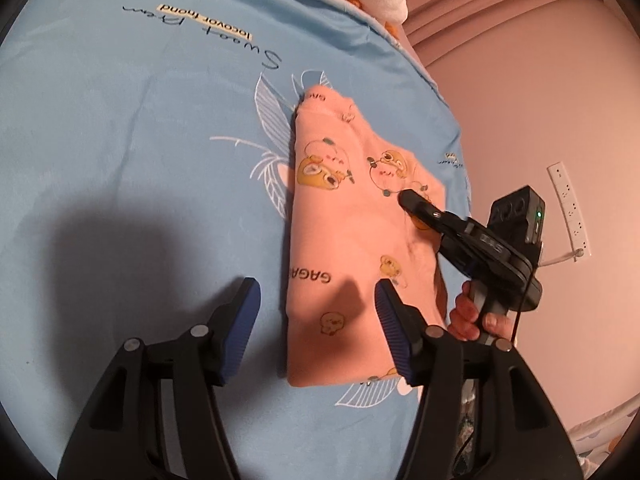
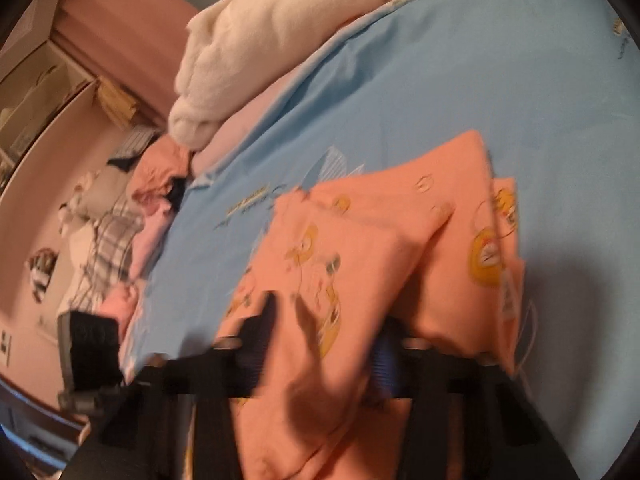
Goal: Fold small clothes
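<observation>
Left gripper gapes over folded peach cartoon-print garment; right gripper, blurred, prob. open w/ soft cloth between.

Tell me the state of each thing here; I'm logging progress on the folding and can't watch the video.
Pink cartoon-print cotton garment: partly folded, lying on the bed, right edge lifted.
Left gripper: open, hovering over the garment's near edge, holding nothing.
Right gripper: garment fabric between its fingers; the image is too blurred to tell if it is shut.
Light blue printed bedsheet: spread flat.
White plush blanket: bunched up.
</observation>
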The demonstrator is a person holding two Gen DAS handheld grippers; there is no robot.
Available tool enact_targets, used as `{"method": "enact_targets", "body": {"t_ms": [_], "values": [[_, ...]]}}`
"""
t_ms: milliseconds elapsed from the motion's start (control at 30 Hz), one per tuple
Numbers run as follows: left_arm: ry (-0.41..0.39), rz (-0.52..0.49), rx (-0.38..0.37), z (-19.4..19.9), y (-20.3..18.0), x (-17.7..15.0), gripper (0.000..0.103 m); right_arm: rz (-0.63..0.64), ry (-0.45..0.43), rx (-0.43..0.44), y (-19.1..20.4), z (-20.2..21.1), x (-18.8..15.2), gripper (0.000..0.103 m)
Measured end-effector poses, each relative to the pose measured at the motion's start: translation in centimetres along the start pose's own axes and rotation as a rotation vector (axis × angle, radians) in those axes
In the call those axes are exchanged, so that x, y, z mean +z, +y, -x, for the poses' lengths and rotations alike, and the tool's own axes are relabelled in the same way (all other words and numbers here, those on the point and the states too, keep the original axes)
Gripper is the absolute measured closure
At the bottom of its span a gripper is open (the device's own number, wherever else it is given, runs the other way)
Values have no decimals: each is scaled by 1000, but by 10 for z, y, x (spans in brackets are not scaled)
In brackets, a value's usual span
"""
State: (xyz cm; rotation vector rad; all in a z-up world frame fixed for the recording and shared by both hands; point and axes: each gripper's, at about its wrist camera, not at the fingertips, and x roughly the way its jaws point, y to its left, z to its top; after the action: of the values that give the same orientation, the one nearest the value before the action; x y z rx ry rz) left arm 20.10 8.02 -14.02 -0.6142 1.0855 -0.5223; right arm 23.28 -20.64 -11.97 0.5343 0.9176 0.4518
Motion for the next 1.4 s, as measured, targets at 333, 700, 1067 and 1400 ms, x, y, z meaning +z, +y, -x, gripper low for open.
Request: {"method": "enact_targets", "body": {"t_ms": [333,700,1067,1400], "values": [[11,-23,-20,-1,-7,4,44,134,-84,-106,25,32,41,94],[4,-121,-68,-7,-46,14,44,-42,31,-85,-39,10,41,89],[105,-199,-93,-38,-74,-7,44,-153,-231,119,-49,42,59,65],[51,-260,8,-3,-59,-26,44,-95,-121,56,-43,89,-15,63]]}}
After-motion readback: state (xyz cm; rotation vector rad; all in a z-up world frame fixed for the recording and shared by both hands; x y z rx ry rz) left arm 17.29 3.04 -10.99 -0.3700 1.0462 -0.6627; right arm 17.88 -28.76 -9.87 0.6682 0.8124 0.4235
